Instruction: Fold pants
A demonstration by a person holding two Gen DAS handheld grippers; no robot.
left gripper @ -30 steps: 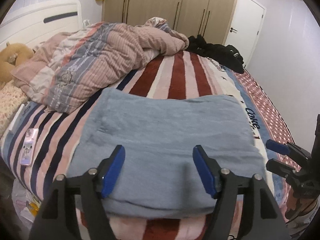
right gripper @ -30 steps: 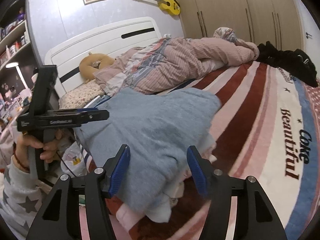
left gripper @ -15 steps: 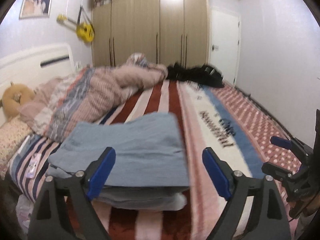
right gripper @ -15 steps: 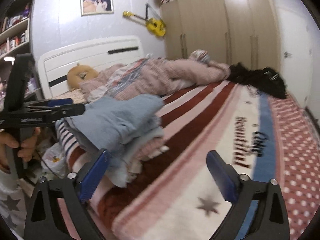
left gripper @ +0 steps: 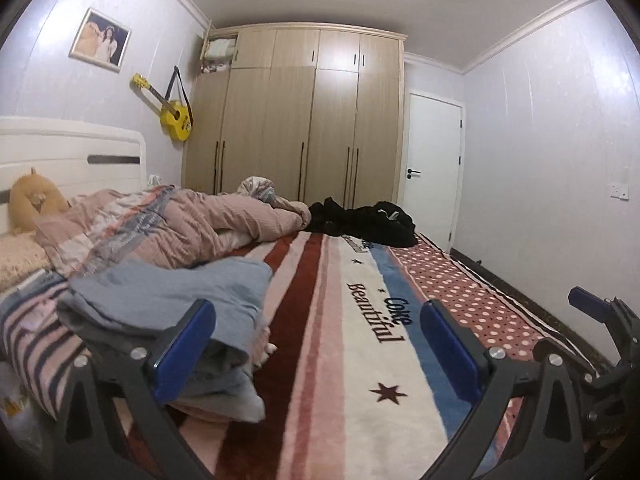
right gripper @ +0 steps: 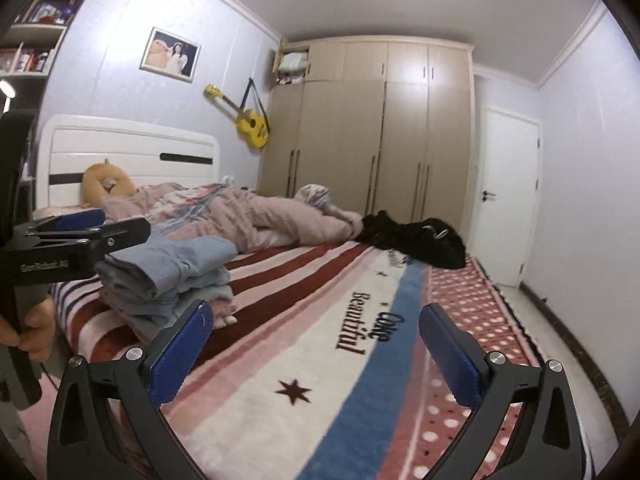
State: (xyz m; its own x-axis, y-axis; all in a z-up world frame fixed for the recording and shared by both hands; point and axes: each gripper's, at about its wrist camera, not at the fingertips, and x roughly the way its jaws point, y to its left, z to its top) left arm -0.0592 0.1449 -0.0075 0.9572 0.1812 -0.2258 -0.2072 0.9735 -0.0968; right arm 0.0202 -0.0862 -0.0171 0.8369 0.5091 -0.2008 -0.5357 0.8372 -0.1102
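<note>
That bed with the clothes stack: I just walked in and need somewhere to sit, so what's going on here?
A person holds a two-finger gripper in each hand. The left gripper and right gripper both have open jaws, holding nothing. The blue pants lie folded atop a stack of clothes on the striped blanket.

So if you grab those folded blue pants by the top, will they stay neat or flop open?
Probably flop: the folded blue pants look like soft cloth with drooping edges. They lie on a stack of folded clothes, so a push might slide the layers. They seem light, not stiff.
</note>
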